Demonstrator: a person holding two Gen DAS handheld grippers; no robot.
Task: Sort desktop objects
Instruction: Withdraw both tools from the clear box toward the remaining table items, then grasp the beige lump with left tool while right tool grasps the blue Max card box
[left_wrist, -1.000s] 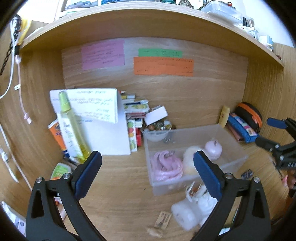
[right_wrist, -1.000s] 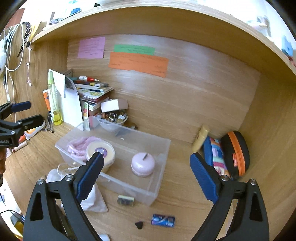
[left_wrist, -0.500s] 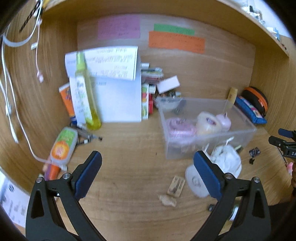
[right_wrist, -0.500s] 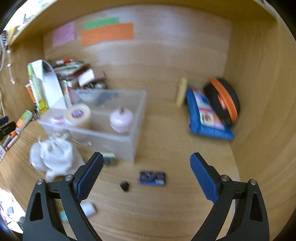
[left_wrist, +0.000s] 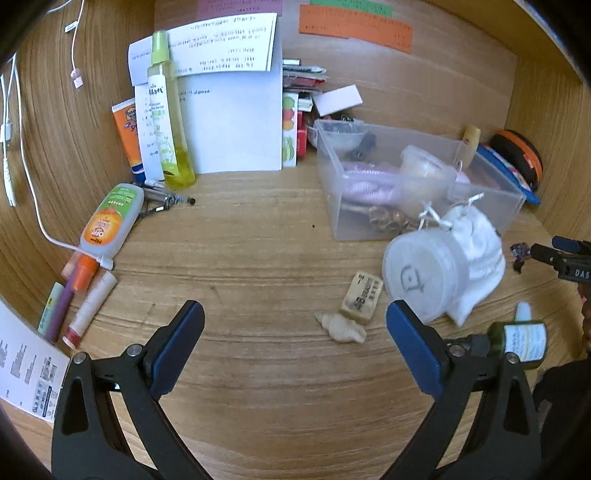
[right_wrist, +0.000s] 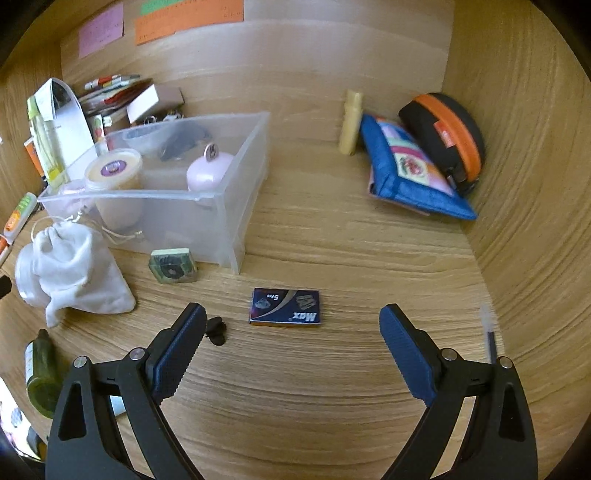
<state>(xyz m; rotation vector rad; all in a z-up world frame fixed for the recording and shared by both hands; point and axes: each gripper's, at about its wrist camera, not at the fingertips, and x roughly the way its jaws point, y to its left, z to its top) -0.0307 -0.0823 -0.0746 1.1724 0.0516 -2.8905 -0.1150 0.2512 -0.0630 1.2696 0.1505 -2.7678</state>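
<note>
A clear plastic bin (left_wrist: 424, 221) (right_wrist: 221, 206) stands on the wooden desk and holds a pink coil, a tub and a pink round object. In front of it lie a white drawstring bag (left_wrist: 476, 258) (right_wrist: 74, 266), a white round lid (left_wrist: 417, 277), an eraser (left_wrist: 362, 297) and a small beige shell shape (left_wrist: 341, 326). My left gripper (left_wrist: 293, 347) hovers open over bare wood just left of the eraser. My right gripper (right_wrist: 290, 354) is open above a dark blue staple box (right_wrist: 285, 306), with a small black piece (right_wrist: 216, 330) by its left finger.
A yellow spray bottle (left_wrist: 168, 118), tubes and pens crowd the left wall. Books and papers (left_wrist: 236, 110) lean at the back. A blue pouch (right_wrist: 406, 170) and a black-orange case (right_wrist: 447, 136) rest against the right wall. A green bottle (right_wrist: 42, 373) lies at the near left.
Both grippers have pulled back and tilted down toward the desk front. The staple box and the eraser now lie near the fingertips. Both grippers stay open.
</note>
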